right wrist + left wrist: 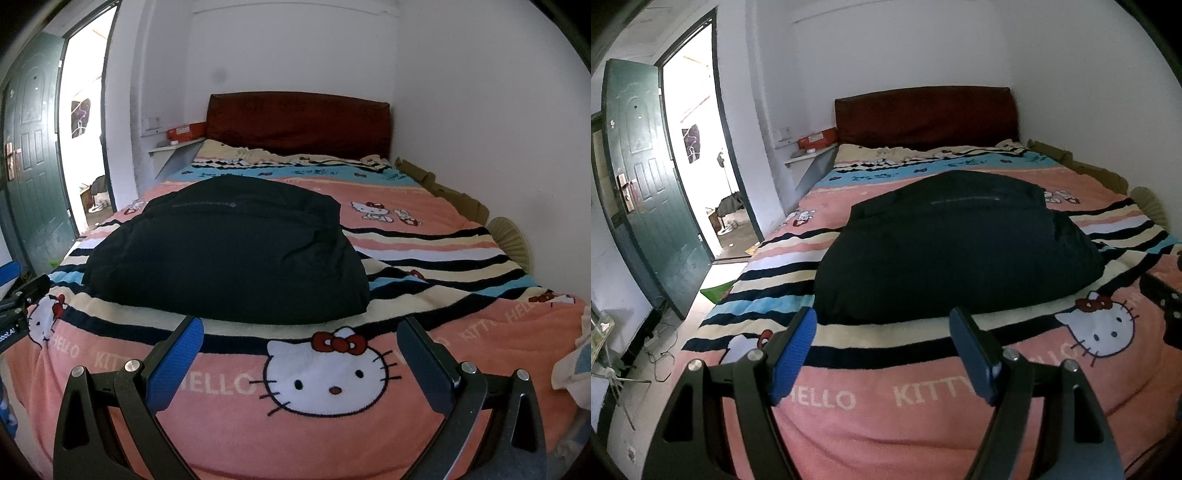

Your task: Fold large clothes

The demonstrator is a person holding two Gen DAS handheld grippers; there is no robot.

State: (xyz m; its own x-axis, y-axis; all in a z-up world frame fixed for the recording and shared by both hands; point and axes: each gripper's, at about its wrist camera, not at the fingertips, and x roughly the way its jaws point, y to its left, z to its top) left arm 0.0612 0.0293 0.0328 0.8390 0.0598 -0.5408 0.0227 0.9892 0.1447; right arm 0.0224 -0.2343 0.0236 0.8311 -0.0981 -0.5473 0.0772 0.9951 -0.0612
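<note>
A large black garment [956,243] lies in a folded, puffy bundle on the Hello Kitty blanket [871,424] covering the bed. It also shows in the right wrist view [229,254]. My left gripper [884,325] is open and empty, its blue pads just short of the garment's near edge. My right gripper [301,334] is open and empty, also just short of the near edge, above the blanket [461,236]. The left gripper's edge shows in the right wrist view [14,295]; the right gripper's edge shows in the left wrist view [1161,306].
A dark red headboard [927,114] stands at the far wall. A green door [642,184] stands open on the left beside a bright doorway. A small shelf [809,155] carries an orange box. Cardboard [443,192] lines the bed's right side. Cables lie on the floor [661,350].
</note>
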